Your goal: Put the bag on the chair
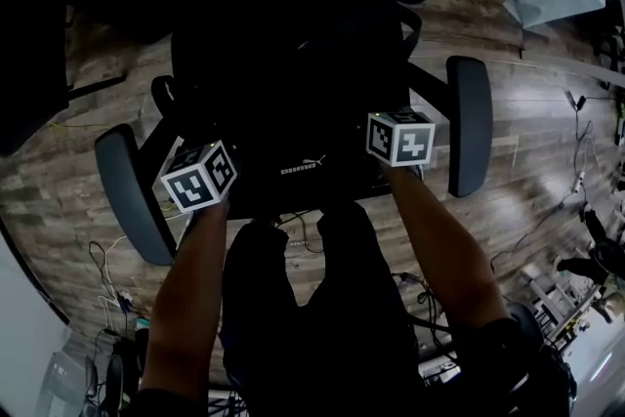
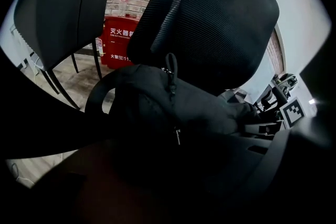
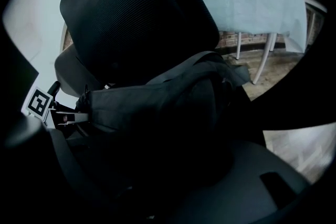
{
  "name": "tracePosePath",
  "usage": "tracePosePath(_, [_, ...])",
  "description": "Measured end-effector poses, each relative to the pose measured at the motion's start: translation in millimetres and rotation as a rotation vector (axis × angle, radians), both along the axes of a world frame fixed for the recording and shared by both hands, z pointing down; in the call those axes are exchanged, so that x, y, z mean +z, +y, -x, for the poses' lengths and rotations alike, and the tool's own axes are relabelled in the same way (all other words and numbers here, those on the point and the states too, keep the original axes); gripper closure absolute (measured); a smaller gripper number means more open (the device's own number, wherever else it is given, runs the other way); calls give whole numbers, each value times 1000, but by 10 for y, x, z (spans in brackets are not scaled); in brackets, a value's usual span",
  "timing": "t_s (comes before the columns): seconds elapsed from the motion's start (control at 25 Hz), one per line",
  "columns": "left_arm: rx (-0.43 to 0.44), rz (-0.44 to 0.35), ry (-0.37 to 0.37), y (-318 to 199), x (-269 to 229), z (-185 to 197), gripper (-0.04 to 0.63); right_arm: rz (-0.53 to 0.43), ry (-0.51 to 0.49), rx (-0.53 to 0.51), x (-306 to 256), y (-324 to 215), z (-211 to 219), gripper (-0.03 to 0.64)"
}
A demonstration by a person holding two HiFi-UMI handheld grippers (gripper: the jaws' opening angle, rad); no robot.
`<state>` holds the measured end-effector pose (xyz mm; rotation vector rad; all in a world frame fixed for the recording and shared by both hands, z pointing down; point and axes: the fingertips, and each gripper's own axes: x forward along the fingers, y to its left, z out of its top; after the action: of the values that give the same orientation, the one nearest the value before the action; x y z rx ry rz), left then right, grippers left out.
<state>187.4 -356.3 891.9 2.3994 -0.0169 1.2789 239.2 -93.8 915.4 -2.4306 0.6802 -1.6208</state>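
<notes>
Bag (image 2: 147, 97), lower half in darkness

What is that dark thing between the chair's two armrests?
A black bag lies there on the chair, between the left armrest and the right armrest. The head view shows it from above.

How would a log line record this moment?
state: black fabric bag on seat of black mesh office chair | left gripper: bag's left end | right gripper: bag's right end | jaws: too dark to read
</notes>
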Motion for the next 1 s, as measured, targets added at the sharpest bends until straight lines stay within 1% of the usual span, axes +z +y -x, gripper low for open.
tracePosePath(0.16, [5,-13,-14,2,27,-30,443,0,14,10,29,11,-16,417])
tracePosePath(0.36, [-30,-6,-17,-35,51,-46,419,11,-7,13,49,4,-30,417])
tracePosePath(0.48, [-31,-11,-25,-48,34,-20,402,1,-14,17,42,7,-12,416])
tracePosePath(0.6, [-23,-33,-36,-54,-18,-9,393,-6,-37,6,26,9,0,411])
tracePosePath(0.72, [2,-88,-44,-43,-100,15,374,28,-55,-3,-12,33,-12,393])
tracePosePath(0.8, [-2,-136,-58,-39,-164,62,354,57,-53,-2,-54,80,14,351])
tracePosePath(0.84, [-3,-165,-55,-40,-209,78,333,72,-51,-3,-78,109,33,331])
tracePosePath(0.88, [1,-197,-45,-38,-263,85,314,85,-50,-3,-104,134,50,327])
tracePosePath(1.0, [34,-272,-22,-18,-409,111,287,108,-53,-6,-168,177,80,314])
